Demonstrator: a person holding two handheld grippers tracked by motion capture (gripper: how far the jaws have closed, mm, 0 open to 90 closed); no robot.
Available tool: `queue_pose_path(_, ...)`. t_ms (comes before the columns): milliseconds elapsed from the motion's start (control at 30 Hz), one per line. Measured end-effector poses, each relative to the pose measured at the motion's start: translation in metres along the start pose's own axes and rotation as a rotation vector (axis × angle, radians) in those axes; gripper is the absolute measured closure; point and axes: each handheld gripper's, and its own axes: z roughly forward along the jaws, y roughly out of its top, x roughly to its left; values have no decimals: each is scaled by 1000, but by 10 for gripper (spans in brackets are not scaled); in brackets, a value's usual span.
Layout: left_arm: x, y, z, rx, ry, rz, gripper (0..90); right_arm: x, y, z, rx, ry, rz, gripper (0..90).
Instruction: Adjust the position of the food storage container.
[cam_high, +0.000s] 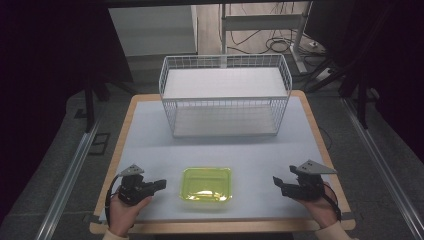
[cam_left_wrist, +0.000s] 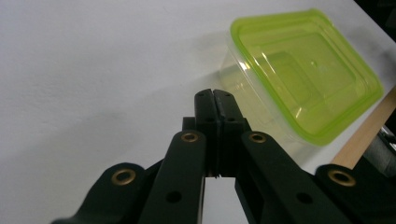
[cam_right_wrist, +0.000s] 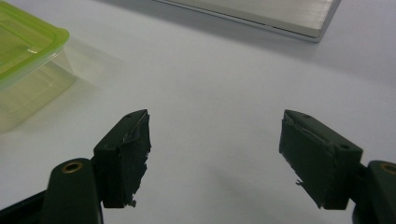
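White tabletop (cam_high: 150, 145) under green container (cam_high: 206, 184); left hand-held gripper (cam_left_wrist: 215, 95) pressed together, right hand-held gripper (cam_right_wrist: 215, 140) spread, both empty.

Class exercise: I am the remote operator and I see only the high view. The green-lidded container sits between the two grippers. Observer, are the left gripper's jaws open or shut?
Observer: The left gripper is shut, jaws pressed together with nothing between them.
Operator: And the right one?
Observer: The right gripper is open, bare table between its jaws.
Operator: Is the container lidded?
Observer: Yes, the green lid sits on the container's clear body.
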Motion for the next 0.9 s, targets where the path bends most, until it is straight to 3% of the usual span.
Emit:
queue_pose_path(200,-9,-2,7,39,-27,30,900,0,0,1,2,0,-1,250)
queue_pose_path(600,-20,-4,22,92,-65,49,900,0,0,0,1,-5,-4,250)
queue_pose_path(900,-22,-4,28,110,-67,51,900,0,0,1,2,-7,-5,250)
